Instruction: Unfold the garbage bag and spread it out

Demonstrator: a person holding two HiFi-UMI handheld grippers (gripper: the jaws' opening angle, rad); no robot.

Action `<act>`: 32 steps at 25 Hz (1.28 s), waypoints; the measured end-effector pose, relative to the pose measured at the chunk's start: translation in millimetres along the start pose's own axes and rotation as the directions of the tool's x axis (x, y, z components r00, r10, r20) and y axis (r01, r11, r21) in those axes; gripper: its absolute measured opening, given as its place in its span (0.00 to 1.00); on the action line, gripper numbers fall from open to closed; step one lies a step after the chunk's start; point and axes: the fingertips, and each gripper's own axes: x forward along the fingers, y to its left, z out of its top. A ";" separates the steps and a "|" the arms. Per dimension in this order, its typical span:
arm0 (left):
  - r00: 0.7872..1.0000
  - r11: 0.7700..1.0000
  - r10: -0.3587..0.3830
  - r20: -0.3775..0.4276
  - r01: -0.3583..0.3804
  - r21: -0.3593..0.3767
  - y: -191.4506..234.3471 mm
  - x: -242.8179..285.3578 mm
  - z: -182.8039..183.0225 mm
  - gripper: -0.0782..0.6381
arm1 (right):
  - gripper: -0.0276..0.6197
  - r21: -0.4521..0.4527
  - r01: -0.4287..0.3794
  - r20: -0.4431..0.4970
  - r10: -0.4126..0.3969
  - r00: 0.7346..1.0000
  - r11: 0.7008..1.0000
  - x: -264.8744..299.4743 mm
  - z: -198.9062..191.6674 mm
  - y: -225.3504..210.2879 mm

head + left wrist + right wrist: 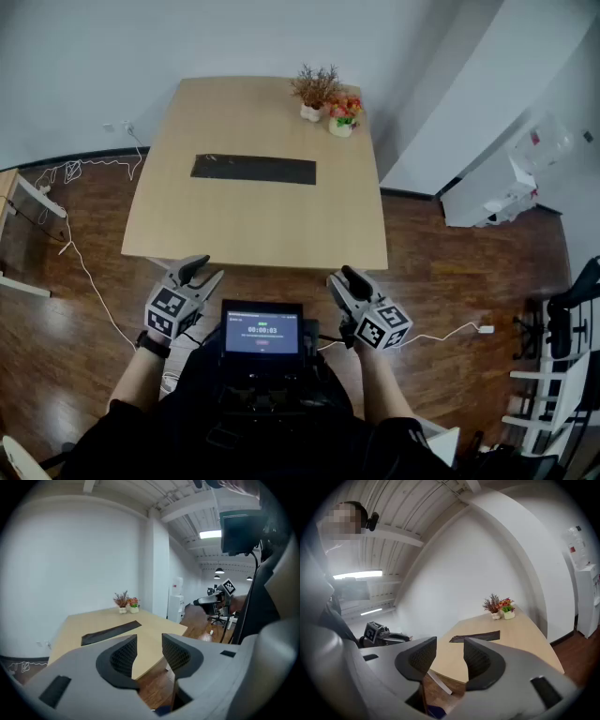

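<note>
So nothing is done yet. The black garbage bag (253, 169) lies folded in a flat strip on the middle of the table (253, 234). The left gripper (203, 272) and right gripper (340, 279) are by the near edge, jaws apart, holding nothing.

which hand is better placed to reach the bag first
Left, narrowly. The left gripper lines up with the left end of the bag; the right gripper sits just outside its right end. Both are open, empty and short of the table.
</note>
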 end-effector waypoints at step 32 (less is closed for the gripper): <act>0.964 0.943 -0.168 -0.207 0.219 0.251 218.1 264.6 25.3 0.33 | 0.35 -0.056 0.164 0.003 -0.164 0.986 0.985 225.0 119.0 -133.5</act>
